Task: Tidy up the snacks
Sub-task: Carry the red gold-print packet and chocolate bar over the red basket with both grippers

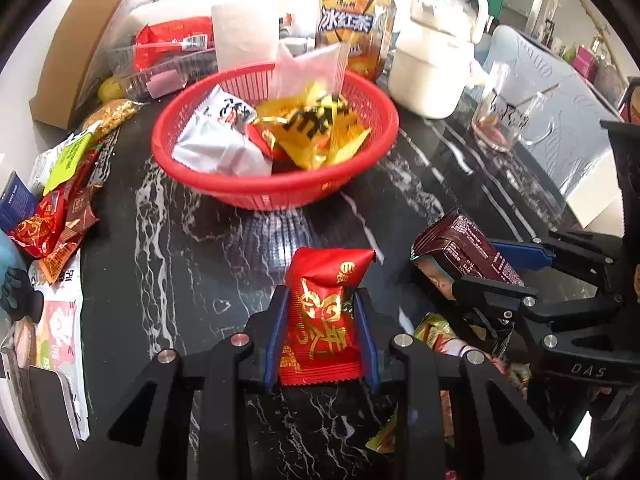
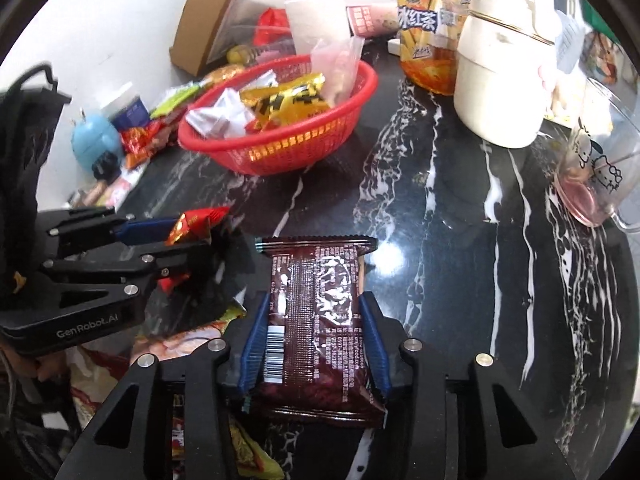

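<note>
Gripping a red packet [image 1: 320, 320] between its blue pads, the left gripper [image 1: 322, 336] points steeply down over a black marble table [image 1: 200, 264], w/ the packet's top flopping fwd past the fingertips. Beside it on the right, the right gripper [image 2: 316, 336] is clamped on a brown packet [image 2: 316, 320], also angled down; in the left view that packet [image 1: 468, 252] pokes out toward the centre of the table. The two grippers sit side by side, near but apart.

Open room: a bare strip of tabletop lies between both grippers and the red basket [image 1: 280, 192], which stands ahead, centre-left. The basket already holds a white packet [image 1: 220, 140], yellow packets [image 1: 316, 128] and a clear bag [image 1: 308, 68] leaning on its far rim.

Edges are crowded. Loose snacks [image 1: 60, 216] pile along the left edge; a cardboard box [image 1: 80, 52] sits at the far left corner. Behind the basket: a tea bottle [image 1: 352, 20] and a white kettle [image 1: 436, 60]. A glass mug [image 2: 600, 176] stands at the right, near the table's edge. More wrappers [image 2: 192, 336] lie under and between the grippers at the near edge.
</note>
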`<state>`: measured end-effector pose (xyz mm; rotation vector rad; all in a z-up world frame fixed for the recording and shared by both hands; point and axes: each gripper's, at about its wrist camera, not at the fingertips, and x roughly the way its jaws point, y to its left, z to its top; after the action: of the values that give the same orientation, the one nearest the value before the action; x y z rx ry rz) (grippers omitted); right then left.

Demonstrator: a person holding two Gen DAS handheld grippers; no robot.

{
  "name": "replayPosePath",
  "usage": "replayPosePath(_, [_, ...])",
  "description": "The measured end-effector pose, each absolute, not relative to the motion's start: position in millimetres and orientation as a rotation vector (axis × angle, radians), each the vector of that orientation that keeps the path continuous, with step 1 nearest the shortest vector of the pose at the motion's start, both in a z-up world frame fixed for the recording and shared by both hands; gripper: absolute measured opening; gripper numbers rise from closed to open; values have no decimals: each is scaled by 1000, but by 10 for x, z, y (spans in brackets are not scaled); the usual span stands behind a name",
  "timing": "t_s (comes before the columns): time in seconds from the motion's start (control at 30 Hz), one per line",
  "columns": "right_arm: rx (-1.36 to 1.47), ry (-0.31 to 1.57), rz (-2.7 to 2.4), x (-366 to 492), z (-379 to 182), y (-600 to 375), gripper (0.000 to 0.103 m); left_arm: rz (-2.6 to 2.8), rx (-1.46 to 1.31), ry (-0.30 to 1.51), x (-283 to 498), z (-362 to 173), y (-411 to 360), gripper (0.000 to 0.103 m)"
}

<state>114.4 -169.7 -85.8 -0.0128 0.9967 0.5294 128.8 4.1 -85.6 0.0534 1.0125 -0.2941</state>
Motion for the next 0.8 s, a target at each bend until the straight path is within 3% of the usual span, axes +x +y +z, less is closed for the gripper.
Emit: replayPosePath(0.8, [28, 776, 625, 1364, -13, -1662, 44, -323, -17, 745, 1543, 92, 179, 31])
